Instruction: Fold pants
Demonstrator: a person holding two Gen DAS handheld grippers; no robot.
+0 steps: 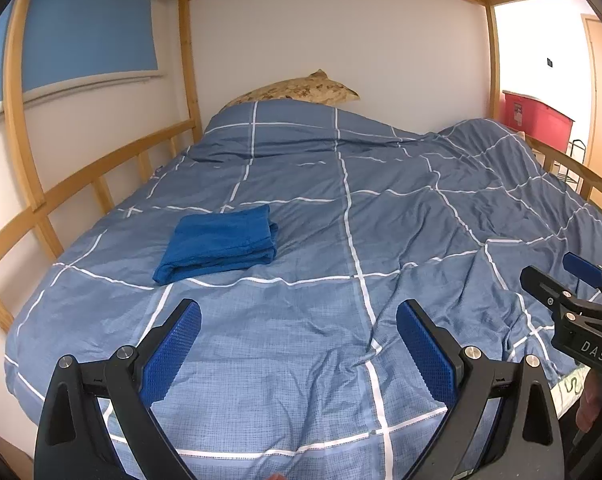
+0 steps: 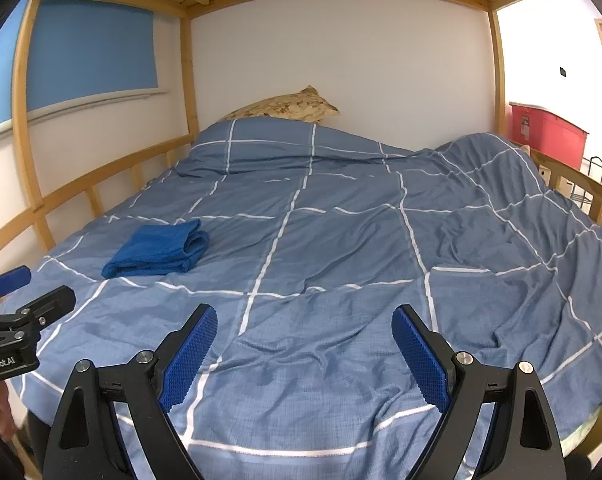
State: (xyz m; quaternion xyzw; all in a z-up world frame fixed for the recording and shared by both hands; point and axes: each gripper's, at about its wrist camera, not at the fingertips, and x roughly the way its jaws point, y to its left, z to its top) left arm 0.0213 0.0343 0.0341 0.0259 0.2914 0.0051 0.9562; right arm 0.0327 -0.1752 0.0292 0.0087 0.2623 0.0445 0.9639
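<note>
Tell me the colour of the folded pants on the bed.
Solid dark blue pants; clearest in the left wrist view.

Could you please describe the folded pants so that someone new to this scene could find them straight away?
Start at the bunk bed's blue checked duvet. On its left half, toward the wooden side rail, lie the folded pants. They are a small, solid deep-blue bundle, darker than the duvet and without its white grid lines.

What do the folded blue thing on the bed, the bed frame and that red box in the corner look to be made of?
The folded blue pants: a soft, matte knit or fleece-like cloth, going by the fuzzy surface and rounded folds. The bed frame: light, unpainted wood, probably pine, with visible grain and knots. The red storage box: smooth moulded plastic, it seems, with a faint sheen and a label; too far off to be sure.
</note>
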